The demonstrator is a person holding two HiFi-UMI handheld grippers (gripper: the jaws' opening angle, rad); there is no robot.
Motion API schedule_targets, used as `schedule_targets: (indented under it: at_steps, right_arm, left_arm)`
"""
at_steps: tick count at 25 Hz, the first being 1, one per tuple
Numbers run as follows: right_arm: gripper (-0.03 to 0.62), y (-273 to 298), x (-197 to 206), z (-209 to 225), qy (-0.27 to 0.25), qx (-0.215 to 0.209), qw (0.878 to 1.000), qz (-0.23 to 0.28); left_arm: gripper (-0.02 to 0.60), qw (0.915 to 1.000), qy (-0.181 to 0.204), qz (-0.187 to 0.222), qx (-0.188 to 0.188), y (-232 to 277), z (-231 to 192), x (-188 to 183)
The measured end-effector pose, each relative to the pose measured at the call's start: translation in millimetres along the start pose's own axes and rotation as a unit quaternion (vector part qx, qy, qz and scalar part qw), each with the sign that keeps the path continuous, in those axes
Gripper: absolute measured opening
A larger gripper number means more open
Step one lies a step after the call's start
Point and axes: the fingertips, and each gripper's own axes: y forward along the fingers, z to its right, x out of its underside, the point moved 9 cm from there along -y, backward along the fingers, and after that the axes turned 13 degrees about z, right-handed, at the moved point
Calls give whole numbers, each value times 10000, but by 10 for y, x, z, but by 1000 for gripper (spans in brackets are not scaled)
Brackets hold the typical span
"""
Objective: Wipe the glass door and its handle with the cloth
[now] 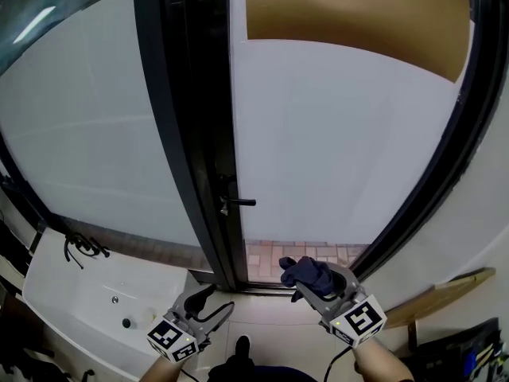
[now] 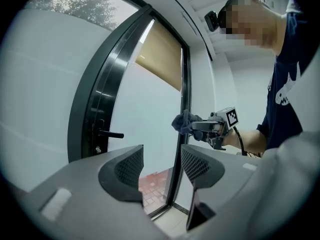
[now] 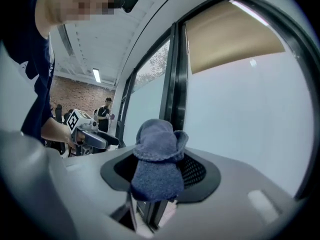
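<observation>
A frosted glass door (image 1: 342,142) in a black frame stands ahead, its black lever handle (image 1: 238,202) at the frame's left side. The handle also shows in the left gripper view (image 2: 111,134). My right gripper (image 1: 306,281) is shut on a bunched dark blue cloth (image 1: 306,271), held low in front of the door's bottom edge, apart from the glass. The cloth (image 3: 157,159) fills the right gripper's jaws. My left gripper (image 1: 208,299) hangs low left of it, open and empty (image 2: 161,171).
A second frosted pane (image 1: 87,126) sits left of the black post (image 1: 187,134). A brown blind (image 1: 358,14) covers the door's top. A white sink counter (image 1: 87,301) with a black tap lies lower left. A wooden board (image 1: 445,289) leans at right. Red tiles (image 1: 274,257) show outside.
</observation>
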Motion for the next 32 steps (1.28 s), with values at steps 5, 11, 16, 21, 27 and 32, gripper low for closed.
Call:
schedule_targets:
  at_steps: [5, 11, 16, 21, 27, 32]
  right_arm:
    - [201, 811, -97, 155, -572, -130, 9982, -151]
    - [201, 1894, -104, 306, -1583, -560, 9856, -185]
    - [201, 2614, 17, 389, -2597, -793, 9613, -467]
    - [201, 3180, 219, 427, -3704, -862, 9217, -768]
    - [201, 3497, 462, 517, -4475, -932, 8830, -1068]
    - [201, 3420, 536, 596, -4833, -969, 8626, -1136]
  left_arm:
    - [233, 9996, -59, 33, 269, 227, -460, -8]
    - [232, 9987, -106, 92, 482, 485, -943, -33]
    - [232, 9981, -217, 68, 572, 585, -1139, -4]
    - [232, 9976, -341, 35, 599, 566, -1258, 75]
    - [232, 9979, -433, -70, 483, 509, -1334, 112]
    - [232, 9978, -464, -110, 459, 522, -1396, 132]
